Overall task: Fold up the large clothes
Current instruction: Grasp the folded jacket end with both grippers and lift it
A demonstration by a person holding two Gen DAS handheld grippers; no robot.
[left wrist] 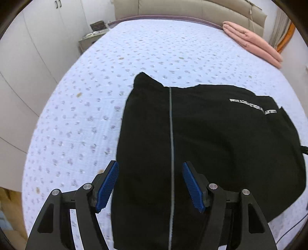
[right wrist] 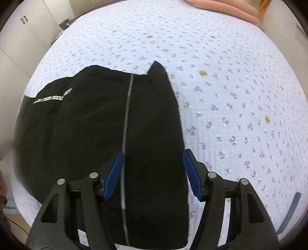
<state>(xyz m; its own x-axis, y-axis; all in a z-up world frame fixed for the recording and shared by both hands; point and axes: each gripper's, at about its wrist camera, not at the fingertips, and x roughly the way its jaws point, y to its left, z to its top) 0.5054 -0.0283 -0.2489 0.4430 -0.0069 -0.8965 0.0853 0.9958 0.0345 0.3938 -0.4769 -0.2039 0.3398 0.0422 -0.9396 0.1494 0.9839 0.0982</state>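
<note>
A black zip jacket (left wrist: 211, 144) with a grey zipper and white chest lettering lies flat on the bed, with its sides folded in. In the left wrist view my left gripper (left wrist: 150, 167) is open above the jacket's near part, its blue pads either side of the zipper. In the right wrist view the jacket (right wrist: 86, 125) fills the left and middle. My right gripper (right wrist: 153, 155) is open above the jacket's right panel, holding nothing.
The bed (left wrist: 134, 57) has a light blue floral quilt (right wrist: 240, 96). A folded pink blanket (left wrist: 252, 42) lies at the far right by the beige headboard (left wrist: 192, 9). White wardrobes (left wrist: 28, 48) and a nightstand (left wrist: 90, 38) stand to the left.
</note>
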